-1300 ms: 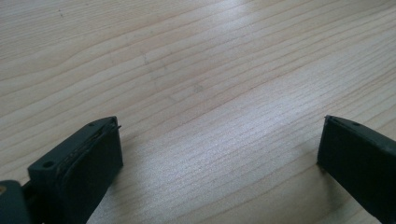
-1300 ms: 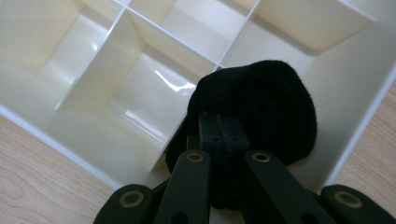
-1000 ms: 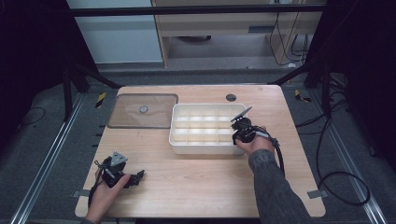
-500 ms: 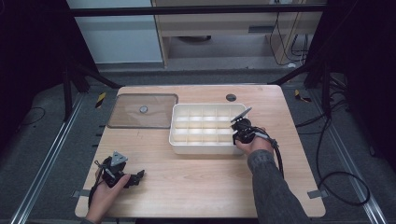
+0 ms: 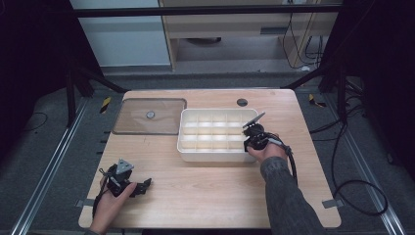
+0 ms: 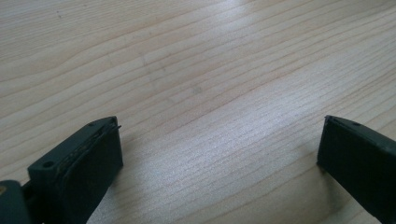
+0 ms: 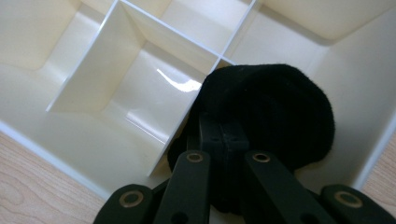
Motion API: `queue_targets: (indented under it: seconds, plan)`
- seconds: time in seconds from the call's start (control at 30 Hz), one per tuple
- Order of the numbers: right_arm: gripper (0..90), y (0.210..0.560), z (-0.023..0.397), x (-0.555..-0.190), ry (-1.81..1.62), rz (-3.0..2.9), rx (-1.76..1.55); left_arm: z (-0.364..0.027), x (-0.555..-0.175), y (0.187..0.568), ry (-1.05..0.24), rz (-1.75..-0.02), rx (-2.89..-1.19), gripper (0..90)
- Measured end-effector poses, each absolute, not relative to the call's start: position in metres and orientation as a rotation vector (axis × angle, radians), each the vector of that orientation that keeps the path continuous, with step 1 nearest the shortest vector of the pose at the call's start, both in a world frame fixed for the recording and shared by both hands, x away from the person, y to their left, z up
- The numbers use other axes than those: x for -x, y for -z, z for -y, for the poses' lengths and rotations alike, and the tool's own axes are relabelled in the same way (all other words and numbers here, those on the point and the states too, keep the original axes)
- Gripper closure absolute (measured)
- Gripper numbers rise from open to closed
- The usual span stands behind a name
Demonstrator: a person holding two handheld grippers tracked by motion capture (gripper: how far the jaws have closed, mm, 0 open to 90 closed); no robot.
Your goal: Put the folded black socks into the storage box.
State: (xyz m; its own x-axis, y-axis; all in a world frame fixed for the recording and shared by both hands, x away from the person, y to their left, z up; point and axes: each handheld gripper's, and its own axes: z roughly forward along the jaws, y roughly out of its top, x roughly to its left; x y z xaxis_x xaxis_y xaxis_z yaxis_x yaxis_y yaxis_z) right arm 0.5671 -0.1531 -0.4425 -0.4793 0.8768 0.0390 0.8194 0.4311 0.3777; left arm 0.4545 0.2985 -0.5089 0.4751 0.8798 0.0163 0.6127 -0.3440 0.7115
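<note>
Jaws on the right tool (image 7: 223, 140) are pinched together on a black fuzzy pad (image 7: 271, 112), some kind of soft round puff, and it's being held down inside the white divided tray (image 5: 188, 142). From the right gripper view the puff is sitting in the corner compartment at the tray's right end, on the person's side, pressing up against the thin divider wall, with the tray's outer wall just beyond it. Can't quite tell whether it's touching the compartment floor or hanging a bit above it.

So the relation that matters: the puff is already over its slot, basically straight below and ahead of the tool tips, and the tool is coming in at a slant from the tray's near right corner. The puff is roundish, so no real long axis to line up. My guess is the next bit is just letting go and lifting out without dragging it over the divider.

In the high view the right tool (image 5: 255, 136) is sitting right on the tray's right end, so that hand is clearly the near one. The left tool (image 5: 128, 185) is parked well apart, low on the tabletop (image 5: 210, 191) near the front left, jaws standing wide with nothing between them but bare wood.

Farther out, a clear lid (image 5: 149, 116) is lying flat just beside the tray's left side.
</note>
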Motion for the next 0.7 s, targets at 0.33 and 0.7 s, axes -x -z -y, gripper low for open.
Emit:
queue_targets:
  seconds: [0.33, 0.7]
  plan:
    - [90.0, 0.438, 0.154, -0.567, -0.53, -2.52, -1.508, -0.299, -0.455, 0.509, -0.534, -1.229, -2.08, 0.0]
    - [90.0, 0.415, 0.16, -0.556, -0.614, -2.493, -1.462, -0.299, -0.455, 0.509, -0.535, -1.229, -2.08, 0.0]
